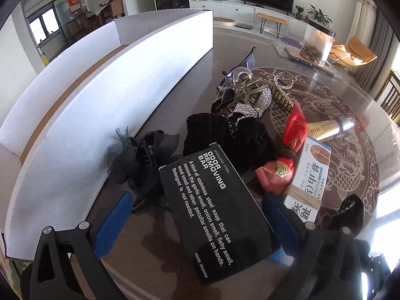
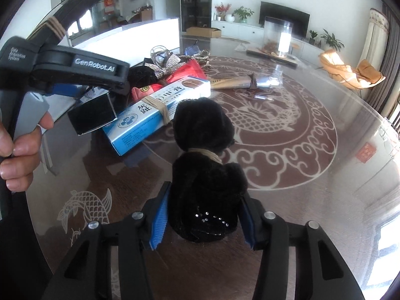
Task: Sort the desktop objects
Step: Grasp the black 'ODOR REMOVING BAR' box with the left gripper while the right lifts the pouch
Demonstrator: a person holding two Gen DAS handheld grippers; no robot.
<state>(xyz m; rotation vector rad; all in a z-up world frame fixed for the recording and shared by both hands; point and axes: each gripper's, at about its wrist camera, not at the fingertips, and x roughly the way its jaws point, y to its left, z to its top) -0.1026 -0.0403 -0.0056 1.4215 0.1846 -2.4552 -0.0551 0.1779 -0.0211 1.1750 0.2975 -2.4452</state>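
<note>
**Both grippers busy on the desk pile**

I'm watching the left gripper [image 1: 197, 215] holding the black odor-removing-bar box [image 1: 212, 215] between its 2 blue pads, lower middle of the left wrist frame, lifted a bit off the glass table [image 1: 350, 130]. The white bin [image 1: 105, 100] is sitting upper left. In the right wrist view, the right gripper [image 2: 203, 221] is clamping a black velvet scrunchie [image 2: 205, 175] at bottom center. The blue-white ointment box [image 2: 160, 110] is lying left of center, touching the pile of hair clips [image 1: 240, 97].
</note>
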